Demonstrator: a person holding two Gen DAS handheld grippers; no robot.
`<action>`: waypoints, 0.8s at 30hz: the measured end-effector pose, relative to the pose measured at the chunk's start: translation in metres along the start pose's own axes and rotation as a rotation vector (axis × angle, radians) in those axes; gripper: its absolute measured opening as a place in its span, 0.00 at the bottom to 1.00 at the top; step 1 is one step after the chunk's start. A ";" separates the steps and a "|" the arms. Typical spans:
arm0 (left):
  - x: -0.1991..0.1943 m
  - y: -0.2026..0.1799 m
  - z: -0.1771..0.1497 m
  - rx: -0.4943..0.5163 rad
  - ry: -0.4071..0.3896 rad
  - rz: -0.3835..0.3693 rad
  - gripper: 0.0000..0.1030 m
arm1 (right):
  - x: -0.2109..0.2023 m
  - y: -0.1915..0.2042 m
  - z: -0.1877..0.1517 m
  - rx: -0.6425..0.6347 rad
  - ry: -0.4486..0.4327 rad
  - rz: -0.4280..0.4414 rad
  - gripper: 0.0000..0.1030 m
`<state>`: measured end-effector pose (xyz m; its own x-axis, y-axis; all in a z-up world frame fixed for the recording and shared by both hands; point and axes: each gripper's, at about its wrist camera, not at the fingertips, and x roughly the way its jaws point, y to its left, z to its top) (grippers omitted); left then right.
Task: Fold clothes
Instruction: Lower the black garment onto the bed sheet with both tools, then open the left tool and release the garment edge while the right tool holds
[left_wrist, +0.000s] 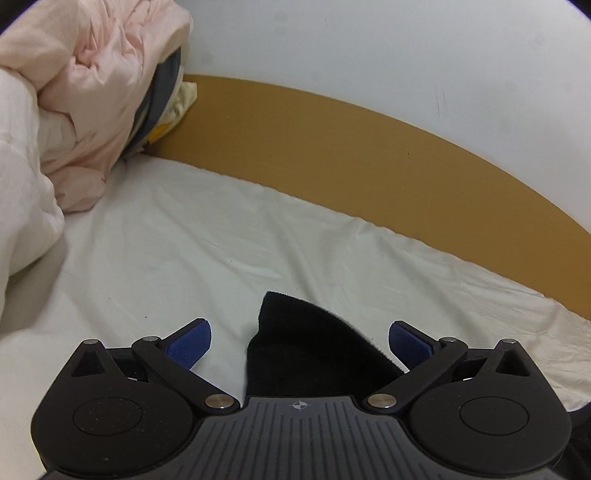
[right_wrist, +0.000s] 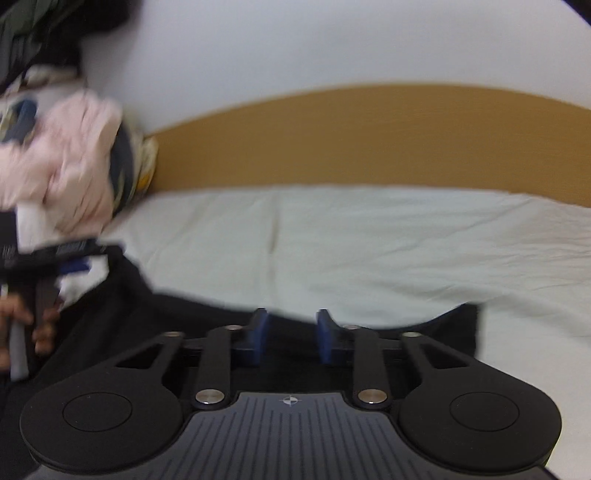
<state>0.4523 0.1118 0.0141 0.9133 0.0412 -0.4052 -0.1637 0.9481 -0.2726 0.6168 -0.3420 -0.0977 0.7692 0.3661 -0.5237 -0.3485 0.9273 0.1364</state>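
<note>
- Left claw (left_wrist: 299, 341) spread wide over the bed's white sheet (left_wrist: 184, 240), a corner of the black fleecy garment (left_wrist: 295, 350) lying loose between its blue pads (left_wrist: 192, 343).
- Right claw (right_wrist: 291, 334) narrowed above that garment's edge, pads not touching.
- Crumpled pink quilt (left_wrist: 92, 92) piled beyond, against the tan wooden headboard (left_wrist: 332, 147).

Left claw (left_wrist: 299, 341) spread wide, right claw (right_wrist: 291, 334) narrowed
</note>
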 end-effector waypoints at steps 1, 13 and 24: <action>0.000 0.002 0.001 -0.006 -0.004 0.002 0.99 | 0.008 0.013 0.000 -0.030 0.058 -0.028 0.26; -0.011 -0.013 -0.003 0.152 0.042 -0.200 0.99 | 0.064 0.024 0.030 0.036 -0.108 -0.388 0.26; 0.005 0.003 -0.006 0.089 0.115 -0.116 0.99 | 0.024 0.005 -0.010 0.114 0.033 -0.362 0.26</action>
<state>0.4541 0.1128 0.0065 0.8747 -0.1014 -0.4739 -0.0216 0.9687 -0.2471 0.6280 -0.3291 -0.1184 0.8135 0.0118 -0.5814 0.0065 0.9995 0.0294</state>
